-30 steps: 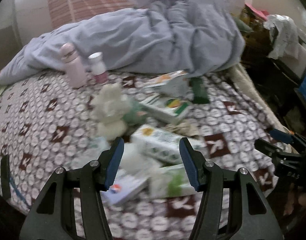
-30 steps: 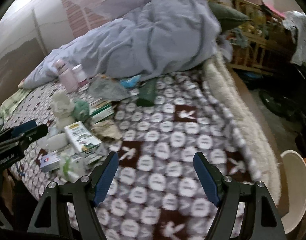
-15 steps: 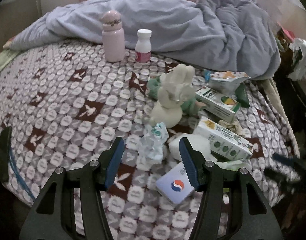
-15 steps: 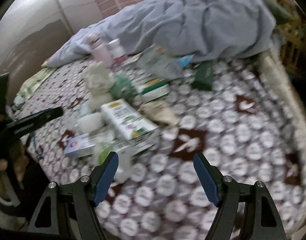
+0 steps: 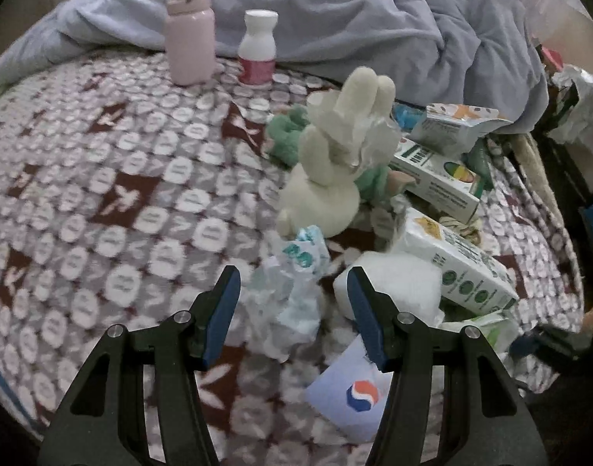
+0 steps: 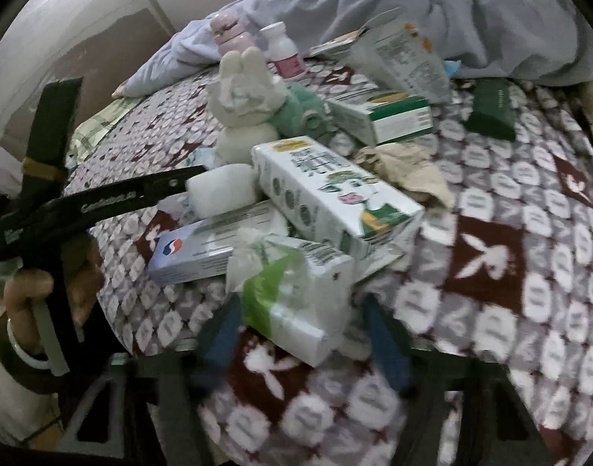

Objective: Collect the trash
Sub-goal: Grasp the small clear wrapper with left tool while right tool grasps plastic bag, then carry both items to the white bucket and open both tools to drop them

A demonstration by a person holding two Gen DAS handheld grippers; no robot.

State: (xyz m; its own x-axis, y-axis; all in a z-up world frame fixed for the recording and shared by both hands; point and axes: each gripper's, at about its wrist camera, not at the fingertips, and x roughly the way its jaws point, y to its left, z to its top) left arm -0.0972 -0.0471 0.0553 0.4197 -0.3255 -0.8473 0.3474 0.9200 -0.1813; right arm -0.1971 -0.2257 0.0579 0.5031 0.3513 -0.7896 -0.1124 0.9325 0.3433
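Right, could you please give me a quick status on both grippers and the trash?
Left gripper open over crumpled white-and-blue wrapper. Right gripper jaws just been closing around green-and-white plastic packet, grip unclear. Plush rabbit nearby.

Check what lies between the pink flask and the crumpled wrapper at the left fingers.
Only bare patterned blanket lies between the pink flask and the crumpled wrapper; the left wrist view shows it.

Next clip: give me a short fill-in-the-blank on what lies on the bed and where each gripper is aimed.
1. The left gripper frames a crumpled ___ wrapper.
2. The white bottle stands to the right of the ___ flask in the left wrist view.
3. The soft toy with long ears is a ___.
4. Between the right gripper's fingers lies a tissue pack with a ___ band.

Missing words: plastic; pink; rabbit; green
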